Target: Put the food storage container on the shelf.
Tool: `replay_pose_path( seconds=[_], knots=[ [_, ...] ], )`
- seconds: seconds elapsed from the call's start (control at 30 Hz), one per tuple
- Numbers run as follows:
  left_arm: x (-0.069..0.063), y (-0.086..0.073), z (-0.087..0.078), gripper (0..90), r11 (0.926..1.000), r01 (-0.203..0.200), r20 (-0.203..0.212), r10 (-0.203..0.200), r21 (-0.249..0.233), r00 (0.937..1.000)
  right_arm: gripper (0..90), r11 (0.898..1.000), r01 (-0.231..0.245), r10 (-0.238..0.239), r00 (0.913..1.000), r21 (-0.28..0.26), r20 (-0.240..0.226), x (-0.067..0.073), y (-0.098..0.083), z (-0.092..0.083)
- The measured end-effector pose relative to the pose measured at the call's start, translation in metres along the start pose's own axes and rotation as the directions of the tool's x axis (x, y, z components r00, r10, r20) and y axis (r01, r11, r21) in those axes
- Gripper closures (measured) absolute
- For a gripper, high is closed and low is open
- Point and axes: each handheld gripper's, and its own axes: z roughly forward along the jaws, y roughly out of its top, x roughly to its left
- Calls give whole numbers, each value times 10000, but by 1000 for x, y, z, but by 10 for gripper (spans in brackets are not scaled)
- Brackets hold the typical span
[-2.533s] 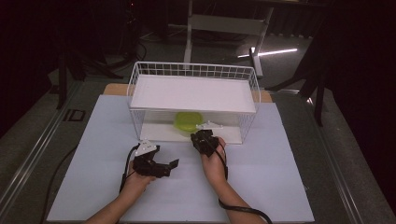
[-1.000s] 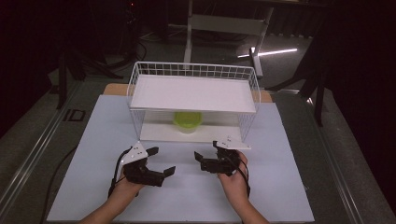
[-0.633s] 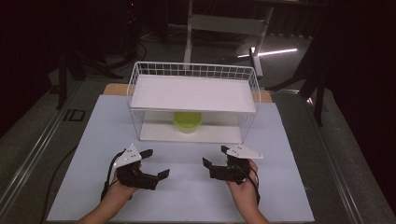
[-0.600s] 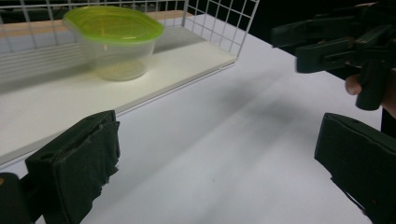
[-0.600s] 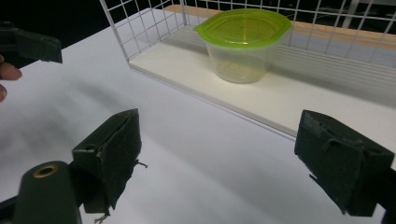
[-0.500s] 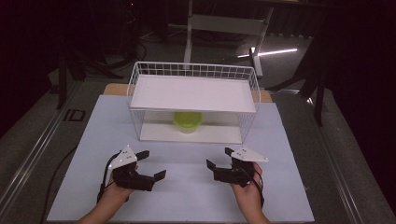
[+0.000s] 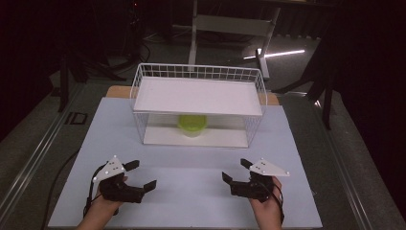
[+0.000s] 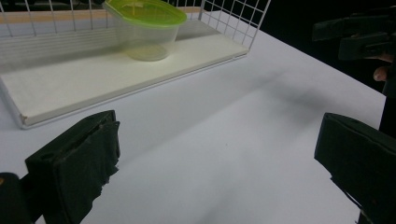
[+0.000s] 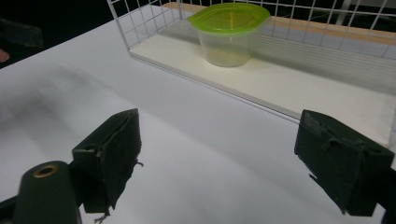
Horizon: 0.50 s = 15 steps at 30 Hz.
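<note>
Left gripper at 7 o'clock, right gripper at 5: jaws wide, empty, parked. Lidded container on rack lower shelf, 12 o'clock, likely stowed.

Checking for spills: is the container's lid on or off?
On. The green lid sits flat on the upright clear container on the rack's lower shelf.

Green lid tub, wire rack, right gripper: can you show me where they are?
green-lidded tub (image 9: 229, 32), right gripper view, on its lid.
wire rack (image 7: 198, 96), high view, on its top shelf.
right gripper (image 7: 236, 171), high view, between its jaw tips.
</note>
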Motion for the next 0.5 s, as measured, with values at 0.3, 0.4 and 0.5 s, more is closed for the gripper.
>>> replay_pose_path(
  seconds=[0.3, 0.4, 0.5],
  knots=[
    [-5, -12, -13, 11, 10000, -13, -30, 13, 90, 10000, 146, 9995, -278, 280, 9995, 165, -146, 1, -8, -11],
    [-6, -16, -15, 11, 10000, 63, -37, -63, 73, 10000, 146, 9996, -252, 255, 9995, 142, -169, 3, -10, -16],
    [-4, -18, -17, 11, 9999, 153, -28, -153, -39, 9999, 146, 9996, -263, 266, 9994, 113, -241, 5, -12, -18]
  ],
)
